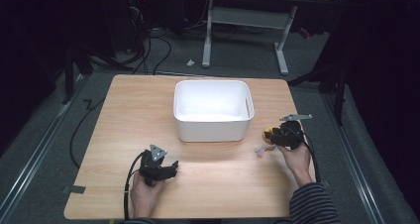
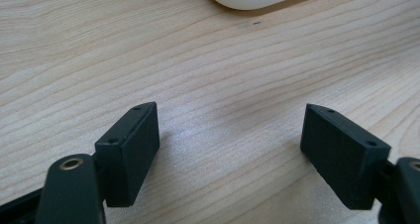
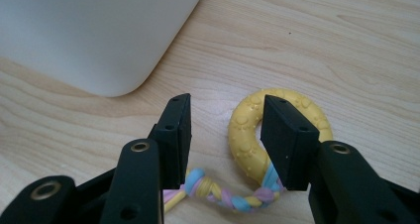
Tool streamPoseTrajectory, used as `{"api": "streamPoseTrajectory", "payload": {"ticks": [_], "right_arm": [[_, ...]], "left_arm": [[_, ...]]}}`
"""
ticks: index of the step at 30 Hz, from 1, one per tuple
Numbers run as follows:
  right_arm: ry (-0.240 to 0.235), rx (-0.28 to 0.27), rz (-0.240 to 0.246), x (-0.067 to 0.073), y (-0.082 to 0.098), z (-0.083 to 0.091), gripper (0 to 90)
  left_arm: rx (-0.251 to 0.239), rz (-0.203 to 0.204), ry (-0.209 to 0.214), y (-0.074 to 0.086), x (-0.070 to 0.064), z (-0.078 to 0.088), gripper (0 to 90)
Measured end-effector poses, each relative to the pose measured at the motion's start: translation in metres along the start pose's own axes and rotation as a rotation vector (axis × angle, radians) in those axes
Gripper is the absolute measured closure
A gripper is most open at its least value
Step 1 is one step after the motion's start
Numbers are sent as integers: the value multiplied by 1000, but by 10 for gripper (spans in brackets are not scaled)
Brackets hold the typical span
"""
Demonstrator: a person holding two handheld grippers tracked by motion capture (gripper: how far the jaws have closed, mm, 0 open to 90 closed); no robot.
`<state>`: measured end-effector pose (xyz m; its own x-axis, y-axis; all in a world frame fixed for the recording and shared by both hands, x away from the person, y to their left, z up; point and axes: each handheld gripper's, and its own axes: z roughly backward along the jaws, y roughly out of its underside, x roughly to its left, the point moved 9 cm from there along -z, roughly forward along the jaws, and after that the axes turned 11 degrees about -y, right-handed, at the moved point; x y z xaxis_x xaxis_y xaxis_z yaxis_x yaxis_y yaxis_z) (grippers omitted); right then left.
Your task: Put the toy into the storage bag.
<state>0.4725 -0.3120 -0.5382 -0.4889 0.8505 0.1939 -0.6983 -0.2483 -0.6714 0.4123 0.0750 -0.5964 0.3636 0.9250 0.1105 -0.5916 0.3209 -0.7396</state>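
Hands are coming in from the near edge of the wooden table [image 1: 124,115], each holding 1 black gripper. Nearest, the left gripper [image 1: 171,170] is resting low over bare wood toward the near left part of the tabletop, its 2 jaws standing wide apart in the left gripper view with nothing between them [image 2: 230,135]. Slightly farther, at the right side, the right gripper [image 3: 225,135] is hanging over a yellow ring toy [image 3: 250,130] with a braided pastel rope [image 3: 223,194] tied to it; its jaws are partly open, 1 jaw sitting over the ring's hole and right side, the other just outside the ring's left side, and whether they are touching it I cannot tell. In the high view the toy [image 1: 267,135] is lying on the wood just beside the right front corner of a white bin [image 1: 213,127], which is sitting at the middle of the table toward its far edge. Beyond the table, cables and a white desk frame [image 1: 282,45] are lying and standing on the grey floor.
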Motion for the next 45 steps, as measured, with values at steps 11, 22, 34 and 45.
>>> {"api": "streamPoseTrajectory", "payload": {"ticks": [11,22,34,45], "right_arm": [[10,46,-36,-8,6,-17,544],[42,96,-32,-17,13,-28,540],[57,118,-32,-23,16,-38,585],[66,121,-17,-23,18,-40,615]], "left_arm": [[0,0,0,0,0,0,233],[0,0,0,0,0,0,232],[0,0,0,0,0,0,233],[0,0,0,0,0,0,232]]}}
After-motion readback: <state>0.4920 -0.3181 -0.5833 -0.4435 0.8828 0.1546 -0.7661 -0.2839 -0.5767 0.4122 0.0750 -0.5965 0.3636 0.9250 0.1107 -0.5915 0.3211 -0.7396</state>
